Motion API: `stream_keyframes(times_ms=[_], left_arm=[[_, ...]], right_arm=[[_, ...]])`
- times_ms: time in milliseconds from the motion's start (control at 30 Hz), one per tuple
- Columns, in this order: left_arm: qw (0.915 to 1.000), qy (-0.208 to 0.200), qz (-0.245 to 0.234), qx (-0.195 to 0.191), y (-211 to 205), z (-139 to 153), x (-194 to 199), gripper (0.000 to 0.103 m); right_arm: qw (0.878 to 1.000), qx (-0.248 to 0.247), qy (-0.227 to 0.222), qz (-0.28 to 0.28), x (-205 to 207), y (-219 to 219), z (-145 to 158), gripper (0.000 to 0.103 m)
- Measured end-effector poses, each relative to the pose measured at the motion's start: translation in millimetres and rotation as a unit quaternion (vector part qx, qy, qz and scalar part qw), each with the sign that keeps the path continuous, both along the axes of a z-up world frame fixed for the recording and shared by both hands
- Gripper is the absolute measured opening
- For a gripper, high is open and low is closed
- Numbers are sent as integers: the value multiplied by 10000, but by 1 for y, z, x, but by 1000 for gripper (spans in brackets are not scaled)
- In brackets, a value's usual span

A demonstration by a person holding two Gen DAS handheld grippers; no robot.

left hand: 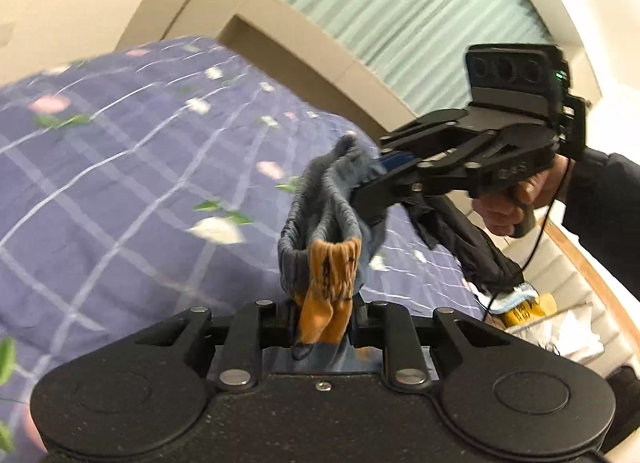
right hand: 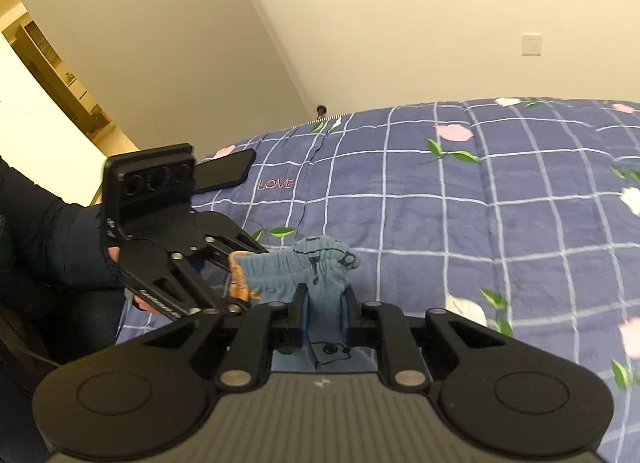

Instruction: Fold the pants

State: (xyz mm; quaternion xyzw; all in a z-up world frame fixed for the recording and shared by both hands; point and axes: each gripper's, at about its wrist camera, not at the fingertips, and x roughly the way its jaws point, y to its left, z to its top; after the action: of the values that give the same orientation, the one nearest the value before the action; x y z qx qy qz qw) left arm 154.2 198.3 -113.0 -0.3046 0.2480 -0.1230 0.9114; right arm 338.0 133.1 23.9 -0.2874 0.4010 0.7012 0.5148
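The left wrist view is riding just behind the left gripper (left hand: 322, 303), looking along its fingers across the bed (left hand: 120, 167) toward a window (left hand: 416, 19), with the right gripper (left hand: 370, 183) close ahead. The right wrist view is sitting behind the right gripper (right hand: 325, 299), facing over the bed (right hand: 460, 215) toward a wall corner. Both are sharing the pants (left hand: 326, 199) waistband (right hand: 304, 263) and each other's gripper (right hand: 240, 279).

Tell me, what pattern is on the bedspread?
A white grid on purple-blue, with scattered pink and white flowers and green leaves, on the bedspread. Clearest in the right wrist view.
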Motion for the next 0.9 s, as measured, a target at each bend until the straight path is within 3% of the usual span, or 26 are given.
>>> stream_keyframes(times_ms=[133, 300, 467, 633, 700, 767, 900], left_arm=[[9995, -171, -226, 160, -57, 23, 4, 23], [9980, -212, -496, 340, -138, 31, 5, 24], [9962, 39, -719, 483, -215, 11, 13, 24], [9920, 360, -908, 803, -266, -11, 18, 24], [9888, 485, -970, 1023, -278, -19, 21, 30], [9842, 514, -1049, 1328, -290, -25, 22, 33], [9783, 487, -1240, 1586, -304, -24, 17, 53]], right_arm=[[9997, -11, -182, -170, -1, -48, 23, 17], [9980, -208, -327, -509, -1, -120, 36, 17], [9951, -444, -358, -809, -3, -192, 22, 17], [9933, -456, -199, -1041, -1, -251, -8, 17], [9923, -424, -93, -1160, 0, -268, -25, 18], [9910, -368, -17, -1286, 1, -284, -40, 26], [9866, -368, 27, -1588, 0, -314, -61, 40]])
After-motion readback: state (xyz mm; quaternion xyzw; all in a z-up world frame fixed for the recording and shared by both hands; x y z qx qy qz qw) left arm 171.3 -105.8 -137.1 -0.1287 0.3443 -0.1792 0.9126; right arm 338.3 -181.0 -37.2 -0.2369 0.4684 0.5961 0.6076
